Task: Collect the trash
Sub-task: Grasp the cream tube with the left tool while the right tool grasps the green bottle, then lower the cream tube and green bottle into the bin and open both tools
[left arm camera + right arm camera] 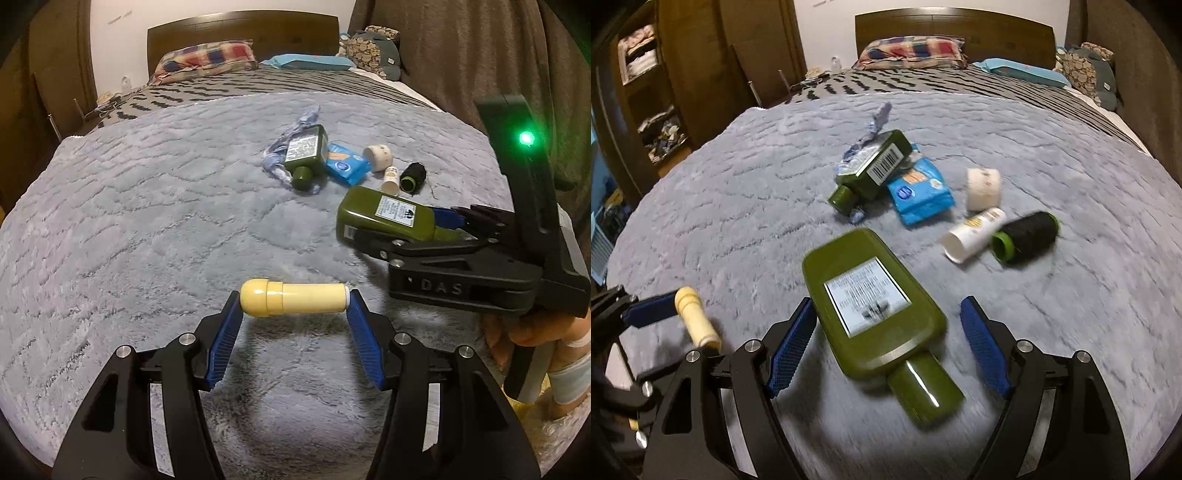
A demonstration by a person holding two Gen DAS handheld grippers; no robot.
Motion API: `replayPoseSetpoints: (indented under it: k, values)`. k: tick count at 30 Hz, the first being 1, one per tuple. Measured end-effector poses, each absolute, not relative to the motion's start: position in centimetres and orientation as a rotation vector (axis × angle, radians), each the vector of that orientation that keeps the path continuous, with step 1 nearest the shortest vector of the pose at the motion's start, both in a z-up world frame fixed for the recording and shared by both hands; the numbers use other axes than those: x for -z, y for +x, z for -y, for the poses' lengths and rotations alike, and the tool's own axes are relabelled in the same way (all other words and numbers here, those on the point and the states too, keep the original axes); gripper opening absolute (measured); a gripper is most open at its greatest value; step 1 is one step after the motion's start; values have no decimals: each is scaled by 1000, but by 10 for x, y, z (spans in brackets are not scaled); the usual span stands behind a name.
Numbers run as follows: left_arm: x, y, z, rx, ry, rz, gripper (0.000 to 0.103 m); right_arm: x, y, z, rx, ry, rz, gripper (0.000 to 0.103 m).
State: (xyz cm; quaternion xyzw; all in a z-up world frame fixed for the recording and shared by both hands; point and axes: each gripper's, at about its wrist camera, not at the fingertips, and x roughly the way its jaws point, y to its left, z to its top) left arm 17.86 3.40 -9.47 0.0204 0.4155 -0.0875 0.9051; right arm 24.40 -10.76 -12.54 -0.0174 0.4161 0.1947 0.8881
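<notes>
My left gripper (293,302) is shut on a cream-yellow tube (291,297), held crosswise by its two ends above the grey blanket; it also shows in the right wrist view (696,319). A green flat bottle (875,306) lies between the wide-open fingers of my right gripper (888,321), cap toward the camera; the left pad is near its edge, the right pad is apart from it. It is blurred. In the left wrist view the same bottle (384,216) sits in the right gripper (443,236). Further back lie another green bottle (871,170), a blue packet (919,192), a white tube (973,234) and a black spool (1027,236).
A crumpled blue-white wrapper (291,136) lies under the far bottle. A white cup (984,186) lies on its side. The grey fleece blanket (147,206) covers the bed; pillows (207,59) and a headboard are at the back, a wardrobe (653,92) stands left.
</notes>
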Motion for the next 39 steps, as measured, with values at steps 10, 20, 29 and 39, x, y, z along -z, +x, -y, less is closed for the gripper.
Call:
replayPoseSetpoints:
  k: [10, 20, 29, 39]
  values:
    - [91, 164, -34, 173, 31, -852, 55, 122, 215, 123, -384, -68, -838, 57]
    - [87, 114, -13, 231, 5, -839, 55, 118, 134, 173, -365, -19, -850, 55]
    - [96, 57, 12, 300, -3, -849, 55, 121, 64, 205, -341, 59, -850, 55]
    - [142, 16, 18, 305, 8, -955, 55, 149, 19, 215, -344, 106, -932, 55]
